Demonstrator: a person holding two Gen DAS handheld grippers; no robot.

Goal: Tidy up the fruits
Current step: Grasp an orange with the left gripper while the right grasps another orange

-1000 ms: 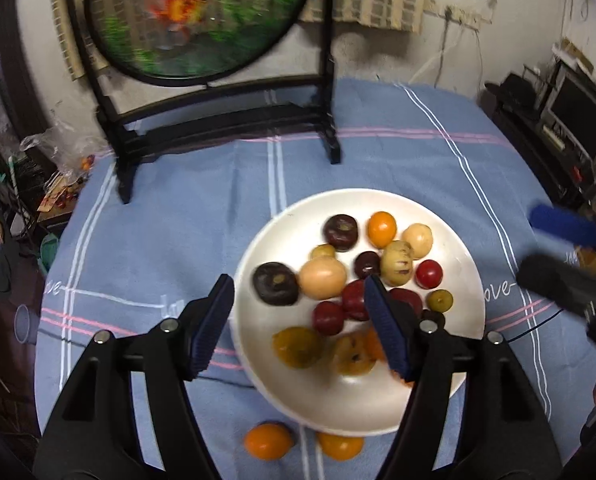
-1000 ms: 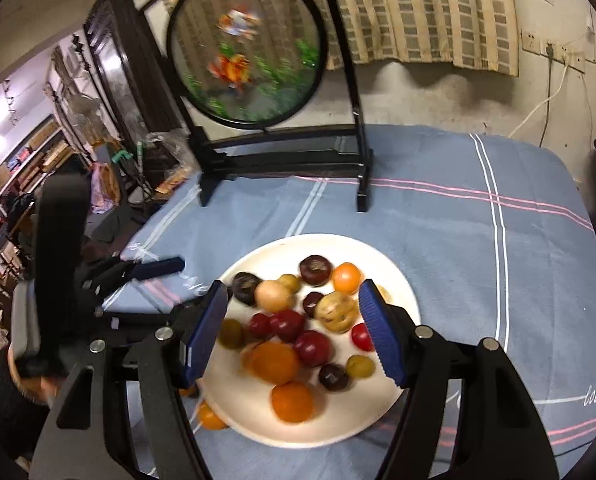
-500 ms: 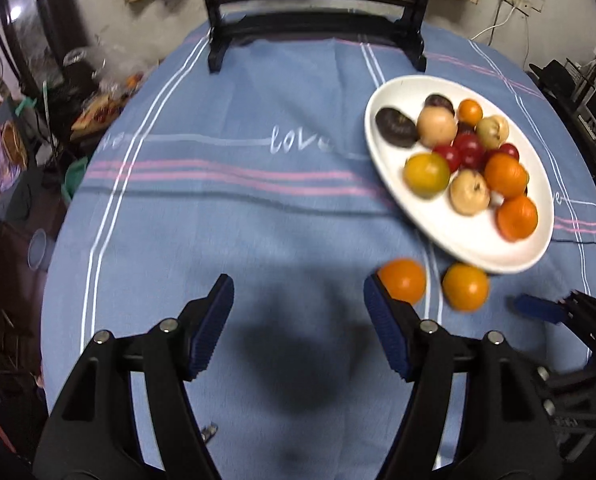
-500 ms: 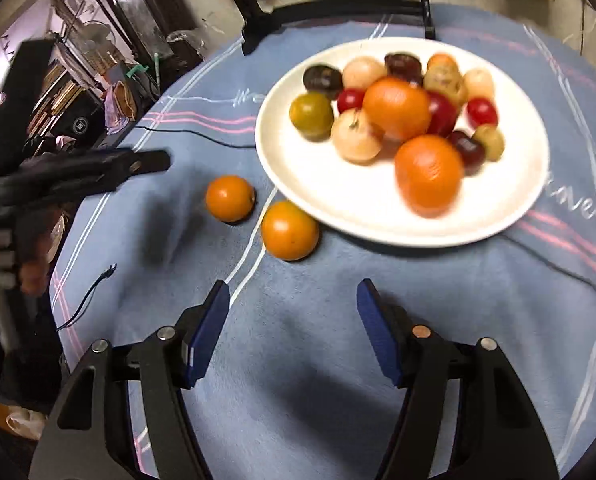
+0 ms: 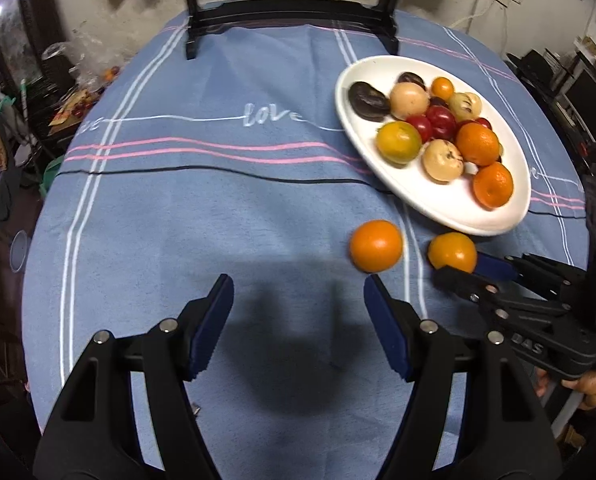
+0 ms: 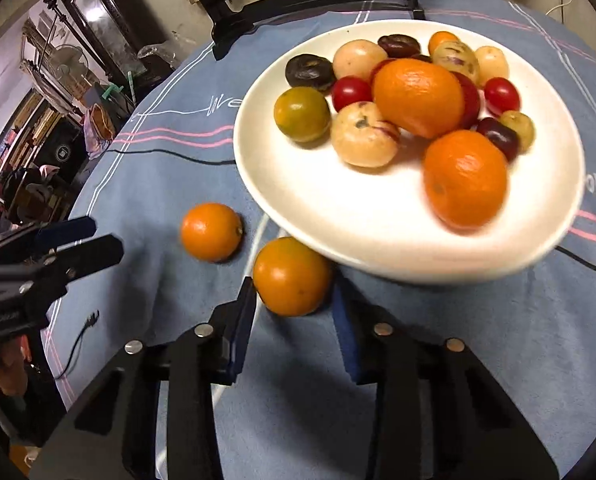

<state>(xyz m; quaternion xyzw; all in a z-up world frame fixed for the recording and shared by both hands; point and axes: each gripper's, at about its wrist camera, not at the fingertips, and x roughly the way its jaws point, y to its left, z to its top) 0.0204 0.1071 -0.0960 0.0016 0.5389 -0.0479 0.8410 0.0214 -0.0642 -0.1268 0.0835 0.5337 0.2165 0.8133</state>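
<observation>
Orange in colour and smooth-skinned, two round citrus fruits are seen lying loose on the blue cloth, just off the near rim of the white plate (image 6: 330, 216). The nearer orange (image 6: 291, 276) is framed between the blue pads of the right gripper (image 6: 293, 308), whose jaws are set apart on either side of it; whether the pads already touch the skin cannot be told, and the fruit is judged not yet clamped. The second orange (image 6: 211, 231) rests a little to the left, apart from the first and clear of the plate.

From the left wrist view, that second orange (image 5: 376, 245) is found just ahead of the right-hand pad of the left gripper (image 5: 298, 300), whose jaws are spread wide with nothing between them. It appears to be held back over bare cloth, probably so that the other tool is given room.

On the plate, a heap of mixed fruit is gathered: two large oranges, a green-yellow citrus, pale speckled fruits, red cherry-sized ones and dark purple ones. The two loose oranges seem to be the last pieces left to collect.

The blue tablecloth (image 5: 201, 208) is marked with white and pink stripes and the word "love". A black wooden stand (image 5: 289, 16) is placed at the far edge.
</observation>
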